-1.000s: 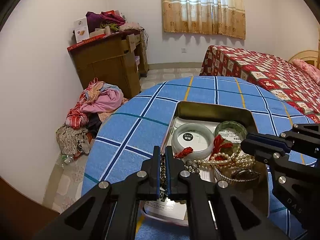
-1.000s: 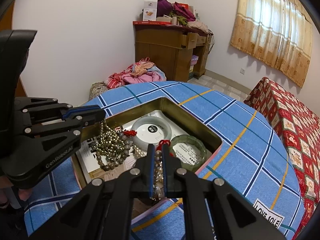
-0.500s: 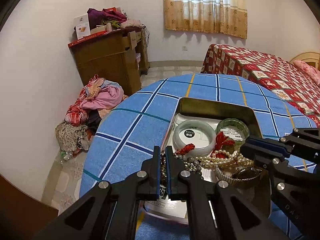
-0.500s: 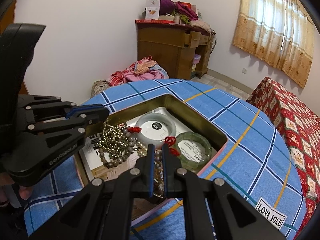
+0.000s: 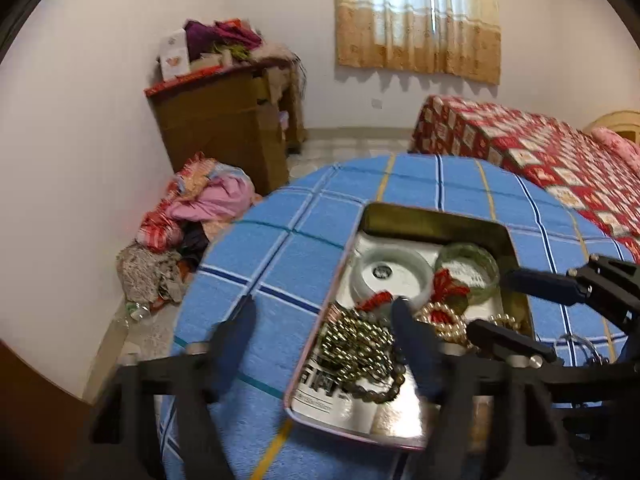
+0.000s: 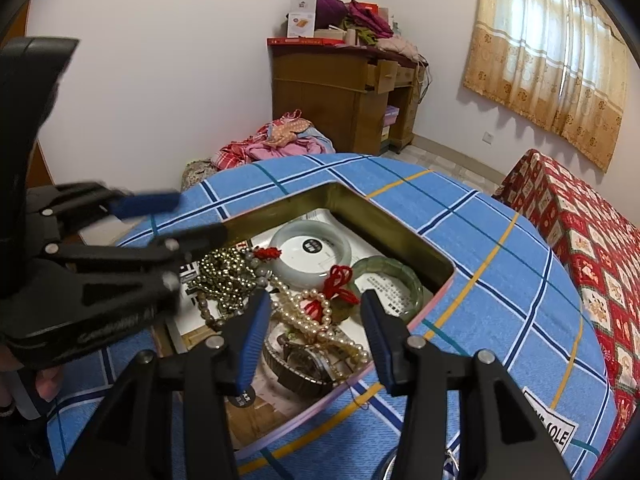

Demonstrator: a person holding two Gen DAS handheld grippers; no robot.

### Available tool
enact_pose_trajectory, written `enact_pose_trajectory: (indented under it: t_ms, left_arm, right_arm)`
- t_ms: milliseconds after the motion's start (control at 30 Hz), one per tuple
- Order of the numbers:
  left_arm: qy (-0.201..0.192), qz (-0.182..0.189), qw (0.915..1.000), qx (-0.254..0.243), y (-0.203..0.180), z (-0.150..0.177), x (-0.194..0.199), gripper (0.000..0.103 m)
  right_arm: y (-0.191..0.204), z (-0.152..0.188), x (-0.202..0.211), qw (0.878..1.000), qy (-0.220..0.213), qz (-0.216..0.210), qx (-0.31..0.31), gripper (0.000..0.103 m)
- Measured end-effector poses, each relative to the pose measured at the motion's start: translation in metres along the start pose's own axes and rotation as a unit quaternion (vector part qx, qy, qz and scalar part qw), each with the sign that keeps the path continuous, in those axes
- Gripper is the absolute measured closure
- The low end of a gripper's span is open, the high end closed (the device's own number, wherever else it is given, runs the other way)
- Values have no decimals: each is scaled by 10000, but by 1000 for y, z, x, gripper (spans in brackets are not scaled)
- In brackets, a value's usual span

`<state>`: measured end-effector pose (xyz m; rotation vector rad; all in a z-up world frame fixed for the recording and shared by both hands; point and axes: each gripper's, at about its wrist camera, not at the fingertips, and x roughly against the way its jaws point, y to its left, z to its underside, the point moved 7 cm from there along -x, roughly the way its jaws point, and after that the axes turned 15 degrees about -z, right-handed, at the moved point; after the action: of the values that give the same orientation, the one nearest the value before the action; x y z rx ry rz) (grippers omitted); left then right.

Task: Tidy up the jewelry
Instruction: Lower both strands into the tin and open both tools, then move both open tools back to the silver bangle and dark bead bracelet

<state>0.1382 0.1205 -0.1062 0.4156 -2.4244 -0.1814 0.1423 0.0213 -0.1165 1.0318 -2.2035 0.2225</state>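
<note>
An open metal tin (image 6: 436,266) (image 5: 432,216) sits on the blue checked tablecloth. In it lie a pale jade bangle (image 6: 310,254) (image 5: 390,272), a green bangle (image 6: 400,284) (image 5: 468,266), a pearl string (image 6: 316,320), a dark bead necklace (image 6: 224,276) (image 5: 356,340) and a wristwatch (image 6: 304,360). My left gripper (image 5: 320,328) is open, its jaws astride the tin's near left rim above the bead necklace. My right gripper (image 6: 314,312) is open over the pearls and watch. Both are empty.
The round table's blue cloth (image 6: 500,264) drops off at the edges. A wooden dresser (image 6: 340,92) stands at the wall, with a clothes pile (image 5: 192,216) on the floor. A bed with a red quilt (image 5: 540,148) is on the right.
Both grippers have opened: the left let go of the bead necklace, the right let go of the pearl string. Both pieces now lie in the tin.
</note>
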Motion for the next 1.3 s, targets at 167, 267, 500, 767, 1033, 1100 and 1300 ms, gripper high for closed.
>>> enact_pose_trajectory:
  t_ms: [167,267,500,767,1033,1100,1300]
  left_arm:
    - [19,-32,10000,26,3,-3,-1,30]
    - [66,-56,10000,45,5,-1,-3,30]
    - [112,-79,9999,59,7,2,-5,30]
    - [168,-102,9998,66,7,5,-5,30]
    - [236,-69,9995,178,2,19,12,30]
    - [214,-37,9997,139,-5,22,19,30]
    - [74,213,9996,-164,-40,24,42,30]
  right_arm:
    - [-1,0,0,10000,25,16,1,53]
    - [-1,0,0,10000,38,9,20,53]
    - [1,0,0,10000,40,18,21,52]
    - [0,1,3,10000,10,8,-7,49]
    - [-3,9,19,10000,-71,16,-58,48]
    - [-9,15,28,9999,-98,87,-112,45]
    - [-38,44,63,9984,-101,362,-417,45]
